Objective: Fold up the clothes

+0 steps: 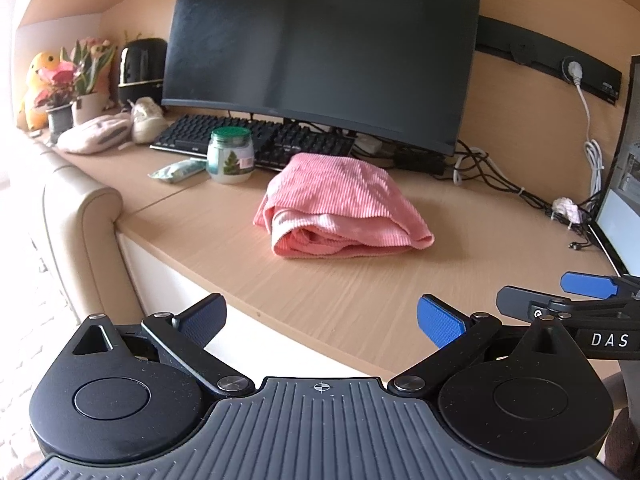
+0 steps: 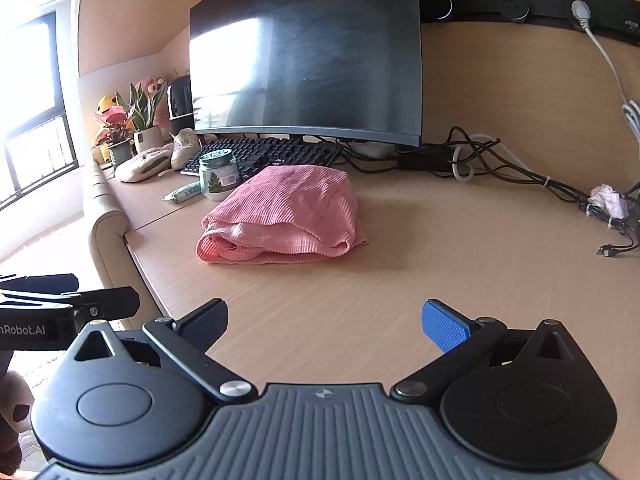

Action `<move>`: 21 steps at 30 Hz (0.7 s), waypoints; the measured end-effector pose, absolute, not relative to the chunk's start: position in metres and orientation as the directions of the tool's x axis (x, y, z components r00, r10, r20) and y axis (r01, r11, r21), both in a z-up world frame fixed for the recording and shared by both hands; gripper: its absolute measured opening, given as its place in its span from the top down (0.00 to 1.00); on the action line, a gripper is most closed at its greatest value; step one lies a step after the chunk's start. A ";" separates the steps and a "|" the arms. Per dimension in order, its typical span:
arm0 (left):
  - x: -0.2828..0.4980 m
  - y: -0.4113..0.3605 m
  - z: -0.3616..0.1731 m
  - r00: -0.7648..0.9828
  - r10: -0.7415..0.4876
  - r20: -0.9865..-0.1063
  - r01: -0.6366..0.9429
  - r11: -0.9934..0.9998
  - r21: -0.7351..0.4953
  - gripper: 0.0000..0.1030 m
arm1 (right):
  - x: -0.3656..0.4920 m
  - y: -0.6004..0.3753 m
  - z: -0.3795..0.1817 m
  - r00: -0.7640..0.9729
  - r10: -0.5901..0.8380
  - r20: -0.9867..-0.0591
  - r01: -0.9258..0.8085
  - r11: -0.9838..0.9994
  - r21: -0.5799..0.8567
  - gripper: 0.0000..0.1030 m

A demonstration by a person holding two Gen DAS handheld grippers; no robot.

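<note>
A pink ribbed garment (image 1: 340, 204) lies folded into a thick bundle on the wooden desk (image 1: 360, 304), in front of the monitor. The same pink garment (image 2: 284, 216) shows in the right wrist view, left of centre. My left gripper (image 1: 322, 320) hovers open near the desk's front edge, well short of the cloth, nothing between its fingers. My right gripper (image 2: 326, 322) is also open and empty over the desk, back from the bundle. The right gripper's fingers (image 1: 588, 285) appear at the right edge of the left wrist view; the left gripper's finger (image 2: 104, 300) shows at the left of the right wrist view.
Behind the garment stand a large dark monitor (image 1: 320, 52), a black keyboard (image 1: 248, 138) and a green-lidded jar (image 1: 230, 156). Potted plants (image 1: 76, 76), a plush toy and a small shoe crowd the far left. Tangled cables (image 2: 520, 172) lie at the right. A padded chair arm (image 1: 84, 240) borders the desk's left.
</note>
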State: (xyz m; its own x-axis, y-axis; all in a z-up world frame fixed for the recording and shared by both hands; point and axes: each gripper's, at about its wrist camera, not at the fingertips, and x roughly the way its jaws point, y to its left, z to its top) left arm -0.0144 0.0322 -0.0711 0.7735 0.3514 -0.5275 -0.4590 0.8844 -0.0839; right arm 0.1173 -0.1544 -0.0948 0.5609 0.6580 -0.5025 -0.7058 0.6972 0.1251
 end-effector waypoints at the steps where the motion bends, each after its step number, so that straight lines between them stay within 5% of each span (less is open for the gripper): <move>1: -0.015 0.032 -0.071 0.775 0.350 -0.526 -0.457 0.885 -0.084 0.00 | 0.117 -0.154 -0.095 0.560 0.658 -0.503 -0.706 0.697 0.125 0.00; 21: -0.016 0.029 -0.072 0.764 0.363 -0.533 -0.465 0.883 -0.065 0.00 | 0.118 -0.154 -0.097 0.548 0.665 -0.508 -0.716 0.686 0.127 0.00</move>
